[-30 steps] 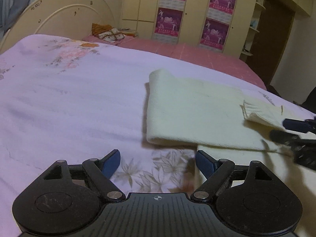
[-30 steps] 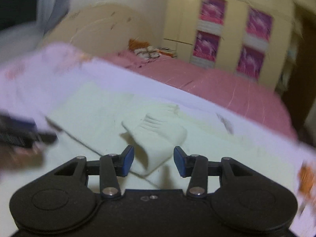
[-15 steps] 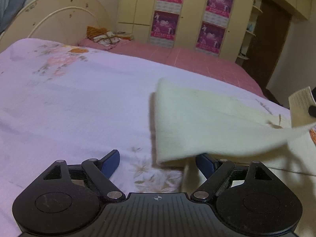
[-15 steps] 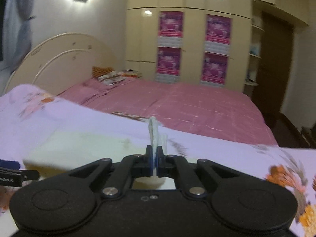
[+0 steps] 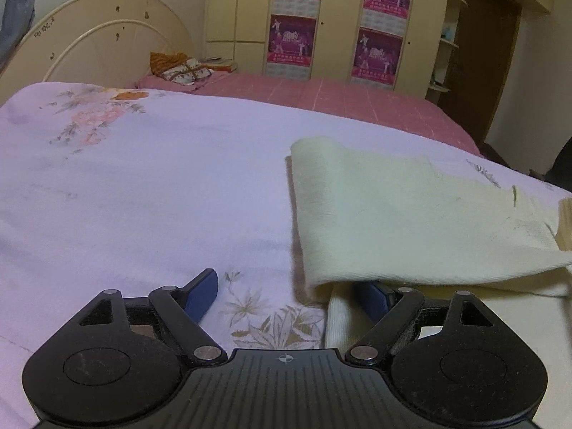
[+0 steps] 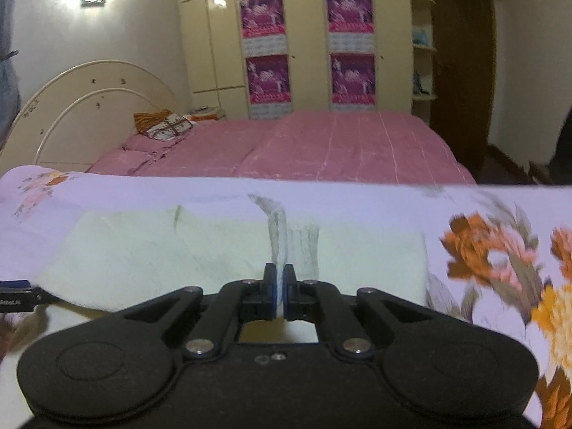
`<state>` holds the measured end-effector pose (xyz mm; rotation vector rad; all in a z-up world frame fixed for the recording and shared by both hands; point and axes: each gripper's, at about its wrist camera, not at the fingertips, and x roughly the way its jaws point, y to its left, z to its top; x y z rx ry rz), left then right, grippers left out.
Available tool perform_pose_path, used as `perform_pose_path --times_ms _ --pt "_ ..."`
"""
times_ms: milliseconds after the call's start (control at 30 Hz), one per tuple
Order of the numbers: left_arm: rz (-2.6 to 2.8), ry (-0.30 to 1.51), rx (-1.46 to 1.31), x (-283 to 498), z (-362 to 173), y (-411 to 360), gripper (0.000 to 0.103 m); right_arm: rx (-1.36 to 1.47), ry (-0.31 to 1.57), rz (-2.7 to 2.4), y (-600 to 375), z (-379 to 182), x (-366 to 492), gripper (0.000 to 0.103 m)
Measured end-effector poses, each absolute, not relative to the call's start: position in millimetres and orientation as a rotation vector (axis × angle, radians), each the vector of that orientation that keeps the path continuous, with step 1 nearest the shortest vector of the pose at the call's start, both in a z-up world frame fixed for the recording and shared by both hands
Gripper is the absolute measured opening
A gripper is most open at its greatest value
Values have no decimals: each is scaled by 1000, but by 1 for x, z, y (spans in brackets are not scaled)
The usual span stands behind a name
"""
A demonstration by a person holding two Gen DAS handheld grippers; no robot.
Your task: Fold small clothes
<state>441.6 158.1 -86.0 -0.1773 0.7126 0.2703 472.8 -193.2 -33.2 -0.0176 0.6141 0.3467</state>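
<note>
A cream knitted garment (image 5: 411,214) lies on a lilac floral bedsheet (image 5: 143,186). In the right wrist view my right gripper (image 6: 280,287) is shut on the ribbed cuff of its sleeve (image 6: 282,228), which stands up between the pads. The garment's body (image 6: 161,250) spreads to the left of it. My left gripper (image 5: 286,293) is open and low at the garment's near left corner. Its right finger sits under the raised folded layer, and its left finger (image 5: 202,287) rests over bare sheet. The tip of the left gripper shows in the right wrist view (image 6: 18,291).
A pink bedspread (image 6: 304,146) covers the bed behind the sheet. A cream headboard (image 5: 96,46) and a small pile of cloth (image 5: 182,69) are at the far left. Wardrobes with purple posters (image 6: 307,46) and a dark door (image 5: 479,64) stand behind.
My right gripper has shut on the sleeve cuff and carried it right and back down toward the sheet. The folded layer lifted and now drapes lower over my left gripper's right finger.
</note>
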Motion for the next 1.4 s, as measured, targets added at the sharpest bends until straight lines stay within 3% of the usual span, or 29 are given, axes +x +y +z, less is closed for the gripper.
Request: perform_pose_path --times_ms 333,500,867,1167,1333,1367,1400 --pt "250 630 -186 424 -73 153 84 123 607 360 -207 -13 481 4" --pt "251 678 -55 448 -77 135 84 122 587 372 -207 -4 485 4" --pt "325 700 -174 443 -86 165 84 133 574 334 -231 -6 478 4" --pt "323 702 -176 445 -88 165 84 178 730 240 -260 -57 480 4" --pt "318 704 -174 445 -88 166 84 291 745 261 -268 -60 481 16" --pt "318 704 -173 445 -88 166 84 317 746 262 -272 -61 481 14" --pt "317 704 -173 445 -88 166 84 338 746 259 -276 -61 483 5"
